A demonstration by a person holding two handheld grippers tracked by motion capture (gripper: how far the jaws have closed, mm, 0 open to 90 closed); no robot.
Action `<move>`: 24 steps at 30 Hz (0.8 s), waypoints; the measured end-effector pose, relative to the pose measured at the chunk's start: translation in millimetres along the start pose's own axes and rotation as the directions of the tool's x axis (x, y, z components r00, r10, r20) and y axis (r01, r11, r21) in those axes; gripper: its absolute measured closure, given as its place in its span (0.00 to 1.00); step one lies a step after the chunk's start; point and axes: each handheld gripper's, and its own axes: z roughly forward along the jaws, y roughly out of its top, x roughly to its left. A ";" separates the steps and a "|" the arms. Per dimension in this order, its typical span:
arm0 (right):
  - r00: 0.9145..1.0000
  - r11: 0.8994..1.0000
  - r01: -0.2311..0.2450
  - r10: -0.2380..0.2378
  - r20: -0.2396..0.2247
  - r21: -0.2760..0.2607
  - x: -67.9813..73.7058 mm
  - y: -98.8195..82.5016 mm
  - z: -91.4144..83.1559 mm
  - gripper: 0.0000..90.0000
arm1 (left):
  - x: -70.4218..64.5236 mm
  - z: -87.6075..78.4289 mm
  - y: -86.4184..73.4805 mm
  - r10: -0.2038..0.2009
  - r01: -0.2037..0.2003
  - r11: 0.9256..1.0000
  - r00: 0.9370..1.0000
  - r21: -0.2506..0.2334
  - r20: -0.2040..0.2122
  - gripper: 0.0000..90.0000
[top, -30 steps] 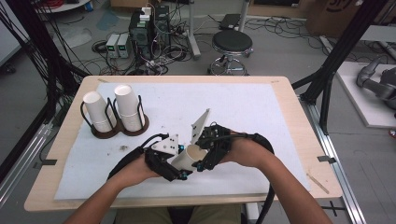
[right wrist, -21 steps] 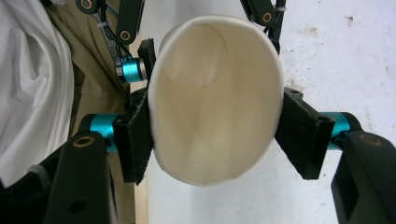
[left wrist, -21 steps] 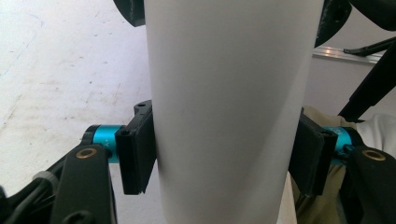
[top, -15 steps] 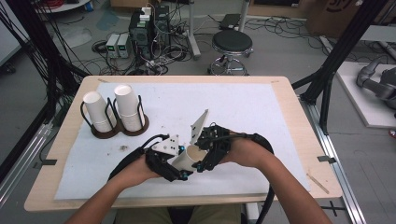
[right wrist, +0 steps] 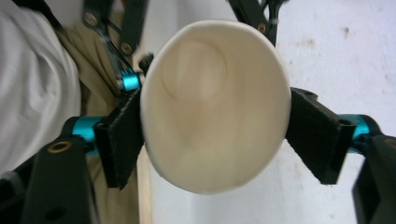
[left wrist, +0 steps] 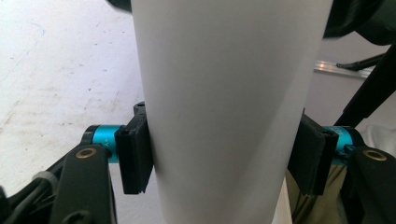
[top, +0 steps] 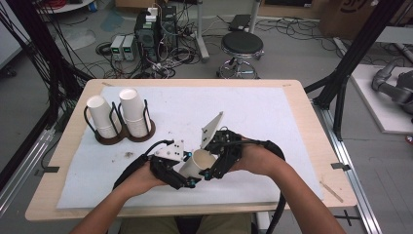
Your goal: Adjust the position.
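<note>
White felt covers a wooden table (top: 311, 146), with cables and a stool on the floor beyond it. At the near edge I hold one paper cup (top: 197, 165) between my two grippers. My left gripper (top: 181, 179) clamps the cup's body: in the left gripper view both black pads press the smooth white wall (left wrist: 229, 107). The cup lies tilted, its long axis running from the left gripper up and away toward the right, mouth facing my right gripper (top: 214, 163). In the right gripper view I look straight into the open mouth (right wrist: 215, 126). Those jaws have just been opening; they now stand wide, with the rim between them, the left pad touching or almost touching it and the right one just clear. So the left hand carries the cup. Far left on the table, a dark wire rack (top: 117, 134) holds two stacks of upturned cups (top: 134, 112), well apart from my hands.
</note>
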 end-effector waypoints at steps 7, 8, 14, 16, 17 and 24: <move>1.000 0.988 -0.013 0.016 0.018 -0.151 -1.3 -8.2 -14.1 0.23 | 2.8 -3.6 -6.8 -0.022 0.022 0.998 1.000 -0.056 -0.008 0.36; 0.999 0.984 -0.021 0.025 0.021 -0.178 -1.6 -10.1 -16.3 0.23 | 2.9 -4.2 -7.9 -0.024 0.023 0.997 1.000 -0.067 -0.009 0.36; 0.996 0.951 -0.073 0.083 0.021 -0.301 -3.7 -25.5 -28.7 0.23 | 4.0 -8.1 -15.8 -0.037 0.031 0.990 0.999 -0.138 -0.035 0.37; 0.993 0.933 -0.097 0.112 0.025 -0.346 -4.1 -33.1 -33.1 0.23 | 4.8 -10.0 -18.6 -0.043 0.035 0.984 0.998 -0.172 -0.045 0.37; 0.991 0.923 -0.115 0.134 0.026 -0.368 -4.6 -37.6 -35.2 0.23 | 5.0 -11.0 -20.0 -0.050 0.039 0.981 0.997 -0.190 -0.053 0.37; 0.960 0.850 -0.213 0.275 0.061 -0.481 -7.0 -75.4 -43.4 0.23 | 8.8 -20.3 -30.4 -0.094 0.057 0.955 0.989 -0.292 -0.113 0.36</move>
